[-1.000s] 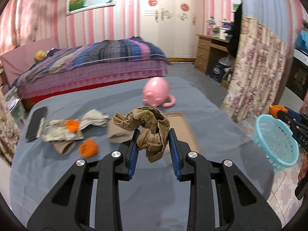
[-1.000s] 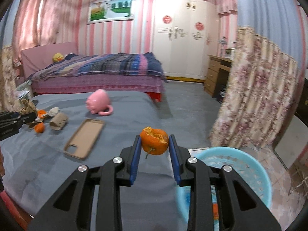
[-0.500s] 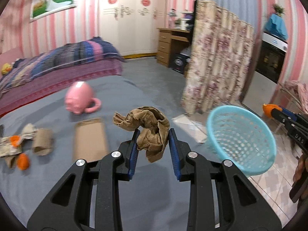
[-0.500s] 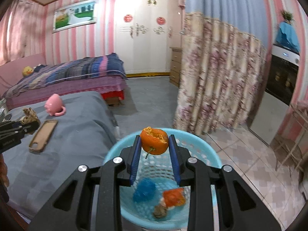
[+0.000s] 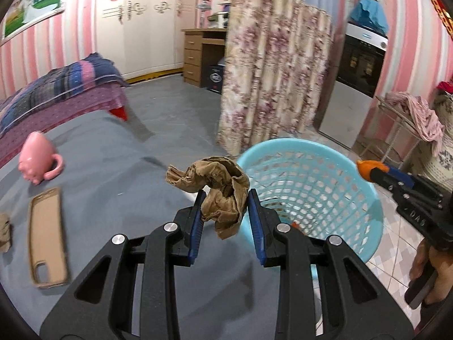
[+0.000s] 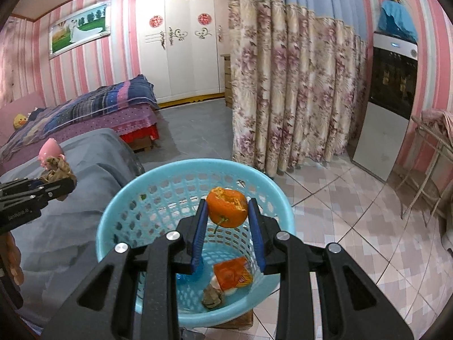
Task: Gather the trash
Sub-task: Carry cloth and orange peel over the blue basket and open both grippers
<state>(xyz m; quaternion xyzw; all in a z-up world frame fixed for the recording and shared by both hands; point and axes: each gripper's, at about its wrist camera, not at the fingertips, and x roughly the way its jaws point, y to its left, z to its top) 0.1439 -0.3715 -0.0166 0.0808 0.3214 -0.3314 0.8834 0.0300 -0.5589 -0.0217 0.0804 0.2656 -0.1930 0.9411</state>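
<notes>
Crumpled brown paper (image 5: 223,195) sits clamped between the blue-padded jaws of the left gripper (image 5: 226,212), a wad of creased kraft paper whose loose end curls up and to the left above the pads. Just behind and to the right of it stands the light blue perforated plastic basket (image 5: 339,153), its rim near the jaws, so the wad hangs at the basket's left edge and over the grey bed cover (image 5: 119,175) rather than over the opening.

In the right wrist view, the right gripper (image 6: 228,218) has its jaws clenched on a torn orange fruit shell (image 6: 226,208), round, ragged at the top and with a short green stem below. It hangs directly over the basket's open mouth (image 6: 113,221). Lying at the bottom of the basket are a flat orange wrapper (image 6: 233,276), a small brown paper lump (image 6: 212,297) and a scrap of blue (image 6: 184,277) partly hidden by the jaw.

On the grey cover to the left, in the left wrist view, lie a tan phone case (image 5: 46,235) and, farther back, a pink pig-shaped mug (image 5: 38,164). Beside the basket, a floral curtain (image 5: 271,79) hangs to the tiled floor (image 6: 354,221). Beyond the grey cover stands a bed with a striped purple and blue quilt (image 6: 93,107).
</notes>
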